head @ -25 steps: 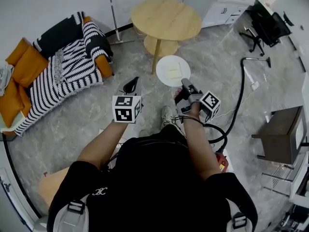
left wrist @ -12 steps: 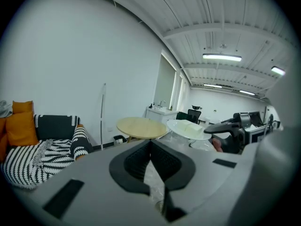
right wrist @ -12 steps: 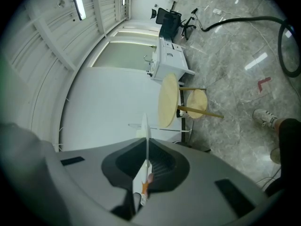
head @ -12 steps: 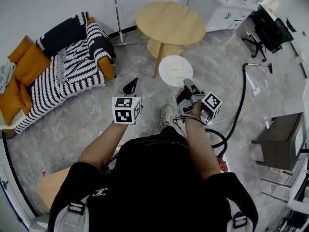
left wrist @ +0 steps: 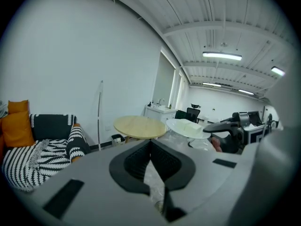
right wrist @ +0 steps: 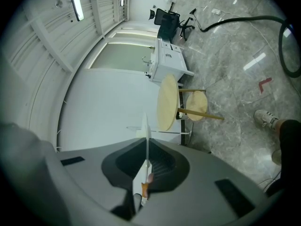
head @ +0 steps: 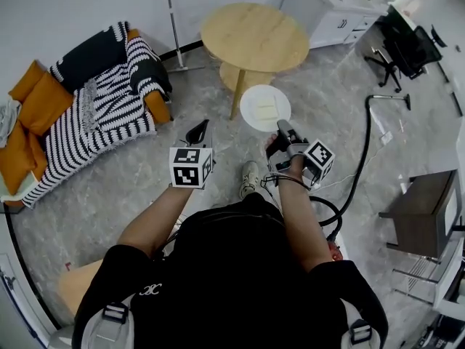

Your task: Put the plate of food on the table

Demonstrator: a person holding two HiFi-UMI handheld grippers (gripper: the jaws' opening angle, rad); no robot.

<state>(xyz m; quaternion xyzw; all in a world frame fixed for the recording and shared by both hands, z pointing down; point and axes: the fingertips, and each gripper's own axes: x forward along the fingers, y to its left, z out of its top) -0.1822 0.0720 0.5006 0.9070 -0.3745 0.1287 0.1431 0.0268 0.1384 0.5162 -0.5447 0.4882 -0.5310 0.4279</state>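
Observation:
A white plate point(head: 265, 107) with a pale square piece of food point(head: 266, 110) on it is held level in the air, just in front of the round wooden table point(head: 254, 36). My right gripper point(head: 282, 127) is shut on the plate's near rim. In the right gripper view the plate point(right wrist: 146, 140) shows edge-on between the jaws, with the table point(right wrist: 167, 102) beyond. My left gripper point(head: 198, 131) hangs to the plate's left, shut and holding nothing. In the left gripper view the plate point(left wrist: 188, 127) hovers beside the table point(left wrist: 139, 126).
A black-and-white striped sofa point(head: 94, 115) with orange cushions stands at the left. A black hose point(head: 363, 151) curls over the marble floor at the right. A dark side table point(head: 425, 209), an office chair point(head: 407, 46) and a white cabinet point(head: 334, 13) line the right and back.
The right gripper and the plate have shifted slightly right and a little nearer the table. The left gripper has hardly moved.

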